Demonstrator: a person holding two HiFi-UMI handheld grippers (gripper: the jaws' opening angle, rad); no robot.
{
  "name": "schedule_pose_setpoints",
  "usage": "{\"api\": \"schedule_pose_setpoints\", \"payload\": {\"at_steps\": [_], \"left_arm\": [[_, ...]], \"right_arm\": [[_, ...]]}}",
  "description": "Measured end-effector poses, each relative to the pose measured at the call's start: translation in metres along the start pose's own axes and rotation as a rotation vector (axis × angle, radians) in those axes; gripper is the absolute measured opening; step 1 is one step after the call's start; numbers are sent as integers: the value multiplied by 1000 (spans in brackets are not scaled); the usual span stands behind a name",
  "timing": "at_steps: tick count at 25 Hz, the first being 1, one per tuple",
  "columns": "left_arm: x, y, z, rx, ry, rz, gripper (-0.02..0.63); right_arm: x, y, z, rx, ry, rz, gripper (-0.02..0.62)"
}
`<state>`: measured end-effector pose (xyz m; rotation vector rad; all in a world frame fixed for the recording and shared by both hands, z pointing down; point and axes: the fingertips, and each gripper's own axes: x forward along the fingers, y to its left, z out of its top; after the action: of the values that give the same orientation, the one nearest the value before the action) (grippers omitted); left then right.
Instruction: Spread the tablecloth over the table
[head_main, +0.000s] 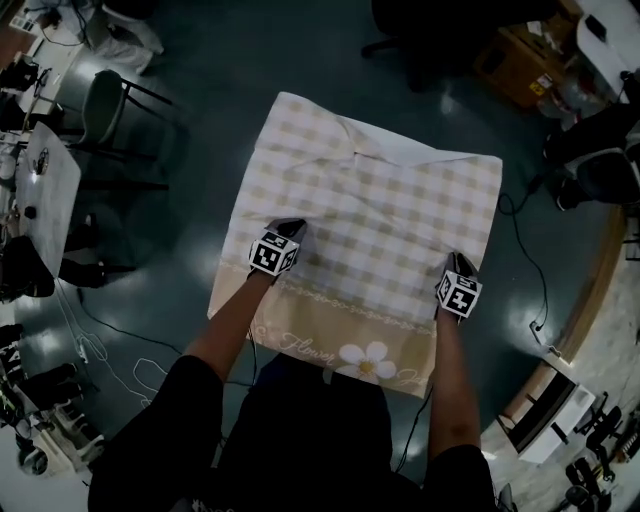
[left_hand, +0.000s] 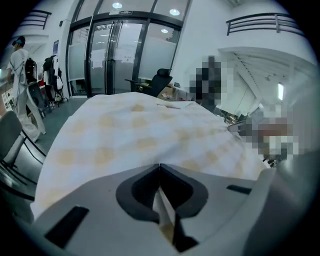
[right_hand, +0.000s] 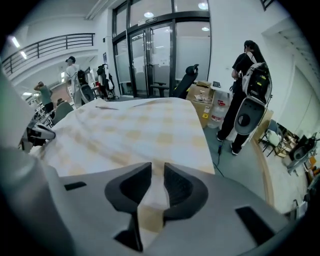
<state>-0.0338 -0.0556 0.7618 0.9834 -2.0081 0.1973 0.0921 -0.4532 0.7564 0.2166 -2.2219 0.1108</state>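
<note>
A beige-and-white checked tablecloth covers the table, with wrinkles near its far edge. Its flower-printed border hangs over the near side. My left gripper sits at the near left of the cloth; in the left gripper view the left gripper is shut on a thin fold of the tablecloth. My right gripper is at the near right edge. In the right gripper view the right gripper has its jaws slightly apart, with a thicker fold of the tablecloth pinched between them.
A chair and a white table stand to the left. A cable runs over the floor on the right, with boxes at the back right. A person with a backpack stands beyond the table's right side.
</note>
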Motion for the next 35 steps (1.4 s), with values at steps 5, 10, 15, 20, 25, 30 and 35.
{"api": "schedule_pose_setpoints", "payload": {"at_steps": [5,10,15,20,25,30,35], "left_arm": [[-3,1,2,-8,-10,6,20],[-2,0,-3,-21,-23,3,20],[0,7,0,-80,-43,32,20],[-14,-8,-13,3,-62,-8,20],[-37,-14,-58,72,-30,-21,21],[-46,-15,-83,67,-24,-57,21],[-44,-17,-76,87,-67,-92,21]], "right_arm": [[-2,0,3,-26,-21,-1,99],[-2,-4,4,1,-48,-12,121],[-1,-6,7,-8,-35,-27,137],[-35,45,-11,-50,-79,114,155],[-39,75,-68,-130,-4,166,144],[-48,66,-74,-19,-69,125,63],[-52,81,-71,-115,-58,166,176]]}}
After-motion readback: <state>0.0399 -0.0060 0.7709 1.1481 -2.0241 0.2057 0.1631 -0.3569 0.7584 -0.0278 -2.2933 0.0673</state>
